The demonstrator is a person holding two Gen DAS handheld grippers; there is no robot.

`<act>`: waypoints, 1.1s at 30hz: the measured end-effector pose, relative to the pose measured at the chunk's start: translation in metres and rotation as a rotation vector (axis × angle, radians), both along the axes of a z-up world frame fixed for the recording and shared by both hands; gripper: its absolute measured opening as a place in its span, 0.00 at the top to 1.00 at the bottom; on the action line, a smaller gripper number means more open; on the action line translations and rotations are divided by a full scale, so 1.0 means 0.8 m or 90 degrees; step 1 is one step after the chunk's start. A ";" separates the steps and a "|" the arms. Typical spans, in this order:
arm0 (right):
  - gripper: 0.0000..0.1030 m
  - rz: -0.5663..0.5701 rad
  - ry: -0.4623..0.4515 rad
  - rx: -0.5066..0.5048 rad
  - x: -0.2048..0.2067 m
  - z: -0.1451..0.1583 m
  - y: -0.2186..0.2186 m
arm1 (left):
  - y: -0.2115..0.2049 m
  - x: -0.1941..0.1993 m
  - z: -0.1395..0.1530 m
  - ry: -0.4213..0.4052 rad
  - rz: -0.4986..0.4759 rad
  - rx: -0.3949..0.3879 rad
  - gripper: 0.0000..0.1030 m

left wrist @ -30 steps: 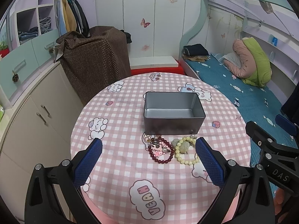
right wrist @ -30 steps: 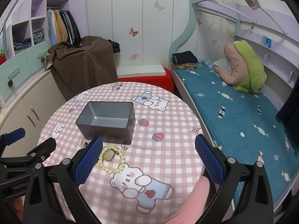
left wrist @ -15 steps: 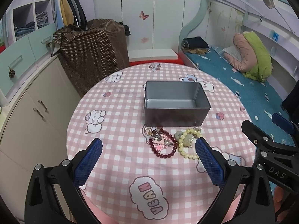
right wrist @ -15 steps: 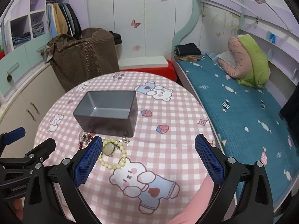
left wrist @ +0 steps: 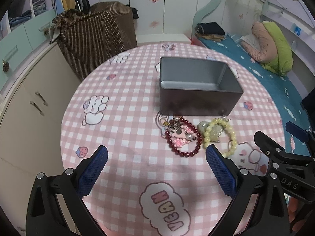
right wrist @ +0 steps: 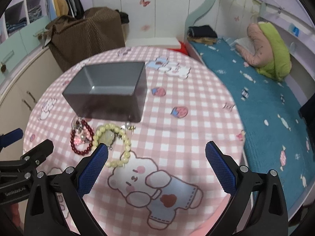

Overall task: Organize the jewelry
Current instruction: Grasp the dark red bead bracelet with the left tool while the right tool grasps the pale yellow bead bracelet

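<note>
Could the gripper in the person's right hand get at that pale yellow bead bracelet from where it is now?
Probably yes. The right gripper is open and empty, and the yellow bead bracelet lies uncovered on the tablecloth just ahead of its left finger. Nothing stands between them; the grey tin sits farther back.

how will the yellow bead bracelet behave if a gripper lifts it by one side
The yellow bracelet is a loop of separate round beads, so it will probably sag and dangle rather than hold its shape. The smooth beads may slip between the fingers. It touches the red bracelet and small charms, so lifting could drag those along.
</note>
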State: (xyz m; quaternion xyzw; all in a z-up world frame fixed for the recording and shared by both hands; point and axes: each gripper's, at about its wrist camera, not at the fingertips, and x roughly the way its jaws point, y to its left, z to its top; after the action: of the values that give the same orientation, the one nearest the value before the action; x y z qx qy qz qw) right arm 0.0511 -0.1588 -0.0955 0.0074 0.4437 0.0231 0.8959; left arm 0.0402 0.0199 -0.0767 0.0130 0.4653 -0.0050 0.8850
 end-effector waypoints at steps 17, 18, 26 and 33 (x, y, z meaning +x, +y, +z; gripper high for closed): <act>0.32 0.022 0.080 0.003 0.043 -0.065 0.016 | 0.027 0.057 -0.067 0.069 0.034 -0.042 0.22; 0.33 0.024 0.079 0.000 0.045 -0.065 0.017 | 0.027 0.060 -0.069 0.071 0.035 -0.042 0.22; 0.46 0.052 0.065 -0.005 0.050 -0.065 0.023 | 0.029 0.069 -0.068 0.059 0.020 -0.064 0.44; 0.47 0.056 0.065 -0.004 0.051 -0.065 0.023 | 0.031 0.072 -0.069 0.064 0.002 -0.057 0.47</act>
State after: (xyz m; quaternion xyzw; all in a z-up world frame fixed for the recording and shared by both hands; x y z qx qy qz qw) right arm 0.0921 -0.1404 -0.1474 -0.0140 0.4889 0.0606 0.8701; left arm 0.0980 0.0447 -0.1316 -0.0272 0.5084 -0.0251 0.8603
